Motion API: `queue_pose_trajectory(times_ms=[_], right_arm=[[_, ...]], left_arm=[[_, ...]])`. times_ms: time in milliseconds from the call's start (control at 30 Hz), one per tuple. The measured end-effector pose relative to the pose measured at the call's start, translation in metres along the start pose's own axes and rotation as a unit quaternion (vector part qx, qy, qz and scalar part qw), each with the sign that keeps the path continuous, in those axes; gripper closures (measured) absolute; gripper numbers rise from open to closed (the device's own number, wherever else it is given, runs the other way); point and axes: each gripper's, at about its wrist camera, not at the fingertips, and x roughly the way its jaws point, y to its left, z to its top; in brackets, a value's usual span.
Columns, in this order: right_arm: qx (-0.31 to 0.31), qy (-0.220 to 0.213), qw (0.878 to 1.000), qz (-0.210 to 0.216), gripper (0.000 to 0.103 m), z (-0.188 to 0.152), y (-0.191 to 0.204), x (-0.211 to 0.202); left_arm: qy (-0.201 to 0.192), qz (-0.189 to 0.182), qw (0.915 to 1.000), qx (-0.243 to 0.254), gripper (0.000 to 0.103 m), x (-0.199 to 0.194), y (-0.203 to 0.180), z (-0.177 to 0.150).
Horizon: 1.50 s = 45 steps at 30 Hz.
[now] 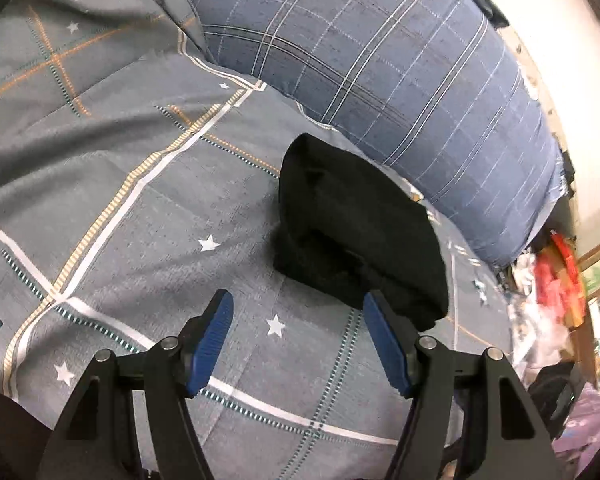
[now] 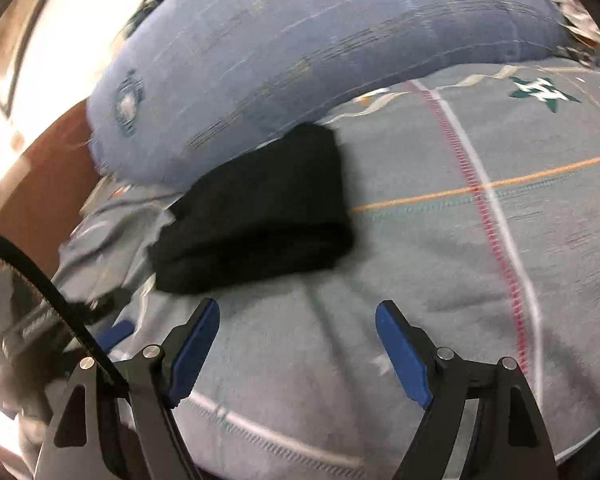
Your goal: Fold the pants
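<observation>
The black pants [image 1: 356,228] lie folded into a compact thick bundle on the grey star-patterned bedsheet [image 1: 140,220], next to a blue plaid pillow [image 1: 380,64]. My left gripper [image 1: 298,300] is open and empty, just in front of the bundle, its right finger near the bundle's near edge. In the right wrist view the same bundle [image 2: 256,208] lies ahead and to the left of my right gripper [image 2: 298,312], which is open and empty above the sheet [image 2: 420,240]. The pillow [image 2: 300,48] lies behind the bundle.
A grey quilt [image 1: 80,40] is bunched at the far left of the bed. Red and white clutter [image 1: 552,280] sits beyond the bed's right edge. A wooden headboard or wall [image 2: 40,176] stands at the left. The other gripper [image 2: 40,320] shows at the left edge.
</observation>
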Motion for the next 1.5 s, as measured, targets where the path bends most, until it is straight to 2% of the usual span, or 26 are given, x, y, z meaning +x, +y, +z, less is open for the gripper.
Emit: queue_pose_trajectory(times_ms=[167, 200, 233, 300, 367, 467, 567, 667, 700, 733, 800, 867, 967, 1067, 1167, 1233, 1267, 1300, 1333, 1400, 1467, 1500], right_arm=[[-0.031, 0.007, 0.999, 0.013, 0.021, -0.007, 0.016, -0.006], [-0.035, 0.010, 0.999, 0.015, 0.026, -0.005, 0.017, -0.007], [-0.051, 0.018, 0.998, 0.017, 0.031, -0.002, 0.024, -0.005], [-0.082, 0.027, 0.996, 0.018, 0.047, 0.005, 0.037, -0.002], [-0.145, 0.038, 0.989, 0.016, 0.047, 0.013, 0.061, 0.007], [-0.244, 0.052, 0.968, -0.005, 0.047, 0.015, 0.104, 0.029], [-0.277, 0.068, 0.958, -0.019, 0.047, 0.015, 0.128, 0.061], [-0.279, 0.077, 0.956, -0.055, 0.049, 0.025, 0.137, 0.099], [-0.279, 0.077, 0.955, -0.064, 0.076, 0.027, 0.138, 0.105], [-0.271, 0.080, 0.957, -0.065, 0.097, 0.031, 0.139, 0.111], [-0.257, 0.077, 0.962, -0.044, 0.097, 0.035, 0.140, 0.106], [-0.277, 0.080, 0.957, -0.028, 0.097, 0.032, 0.143, 0.100], [-0.275, 0.137, 0.952, 0.002, 0.093, 0.029, 0.135, 0.109], [-0.235, 0.172, 0.955, 0.047, 0.092, 0.037, 0.126, 0.106], [-0.190, 0.154, 0.965, 0.097, 0.088, 0.066, 0.132, 0.094], [-0.192, 0.139, 0.967, 0.088, 0.065, 0.084, 0.143, 0.095], [-0.206, 0.132, 0.967, 0.072, 0.059, 0.094, 0.153, 0.101], [-0.228, 0.134, 0.963, 0.053, 0.046, 0.101, 0.164, 0.111], [-0.252, 0.143, 0.957, 0.035, 0.039, 0.105, 0.173, 0.123], [-0.288, 0.155, 0.945, -0.001, 0.038, 0.111, 0.185, 0.146], [-0.349, 0.180, 0.918, -0.050, 0.040, 0.109, 0.198, 0.178], [-0.366, 0.189, 0.908, -0.071, 0.072, 0.108, 0.199, 0.187]], left_arm=[[-0.030, 0.008, 0.9995, 0.004, 0.036, -0.021, 0.011, -0.002], [-0.035, 0.007, 0.9993, 0.006, 0.041, -0.024, 0.013, -0.003], [-0.039, 0.011, 0.9991, 0.008, 0.056, -0.025, 0.016, -0.003], [-0.044, 0.022, 0.9987, 0.012, 0.073, -0.025, 0.022, -0.003], [-0.048, 0.024, 0.9986, 0.002, 0.074, -0.026, 0.031, -0.002], [-0.045, 0.018, 0.9986, -0.023, 0.074, -0.026, 0.049, 0.000], [-0.044, 0.015, 0.9981, -0.041, 0.074, -0.027, 0.064, 0.001], [-0.038, 0.011, 0.9974, -0.060, 0.074, -0.026, 0.081, 0.002], [-0.036, 0.009, 0.9971, -0.066, 0.074, -0.025, 0.087, 0.002], [-0.035, 0.008, 0.9970, -0.069, 0.074, -0.025, 0.090, 0.002], [-0.033, 0.008, 0.9967, -0.074, 0.074, -0.024, 0.098, 0.003], [-0.032, 0.010, 0.9963, -0.079, 0.073, -0.019, 0.104, 0.005], [-0.020, 0.007, 0.9957, -0.090, 0.073, -0.009, 0.108, 0.005], [-0.013, 0.008, 0.9959, -0.089, 0.073, -0.002, 0.109, 0.004], [-0.018, 0.006, 0.9964, -0.082, 0.073, -0.003, 0.104, 0.008], [-0.025, 0.002, 0.9976, -0.064, 0.071, -0.004, 0.094, 0.013], [-0.026, -0.002, 0.9983, -0.053, 0.071, -0.003, 0.087, 0.016], [-0.025, -0.006, 0.9987, -0.044, 0.070, -0.001, 0.081, 0.018], [-0.022, -0.010, 0.9991, -0.035, 0.070, 0.002, 0.074, 0.021], [-0.016, -0.018, 0.9995, -0.019, 0.070, 0.008, 0.061, 0.024], [-0.013, -0.022, 0.9997, -0.007, 0.070, 0.013, 0.052, 0.024], [-0.011, -0.023, 0.9997, -0.005, 0.070, 0.015, 0.051, 0.023]])
